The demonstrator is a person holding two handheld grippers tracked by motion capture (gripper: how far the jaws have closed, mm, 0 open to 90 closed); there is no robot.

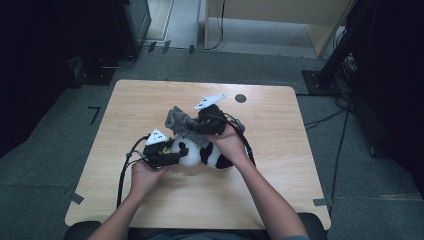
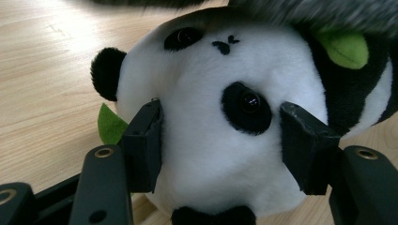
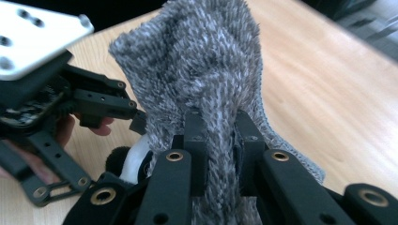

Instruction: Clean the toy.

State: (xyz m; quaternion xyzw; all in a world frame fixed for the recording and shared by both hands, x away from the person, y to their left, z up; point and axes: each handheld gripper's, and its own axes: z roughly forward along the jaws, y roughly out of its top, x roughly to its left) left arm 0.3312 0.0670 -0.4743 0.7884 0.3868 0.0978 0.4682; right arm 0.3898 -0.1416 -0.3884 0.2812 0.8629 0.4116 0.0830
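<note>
A black-and-white plush panda (image 1: pixel 210 152) lies on the wooden table (image 1: pixel 140 100). My left gripper (image 1: pixel 172 155) is shut on its head: in the left gripper view both pads (image 2: pixel 145 145) press into the white face of the panda (image 2: pixel 220 122), beside one eye. A grey fuzzy cloth (image 1: pixel 181 122) hangs over the panda. My right gripper (image 1: pixel 197 127) is shut on that cloth; in the right gripper view its jaws pinch a bunched fold of the cloth (image 3: pixel 206 70), with my right gripper (image 3: pixel 219 136) just above the panda's head.
A small dark round mark (image 1: pixel 240 98) sits near the table's far edge. Cables trail from both grippers toward the person. Green felt leaves (image 2: pixel 345 47) are on the panda. Dark stands and cables surround the table on the floor.
</note>
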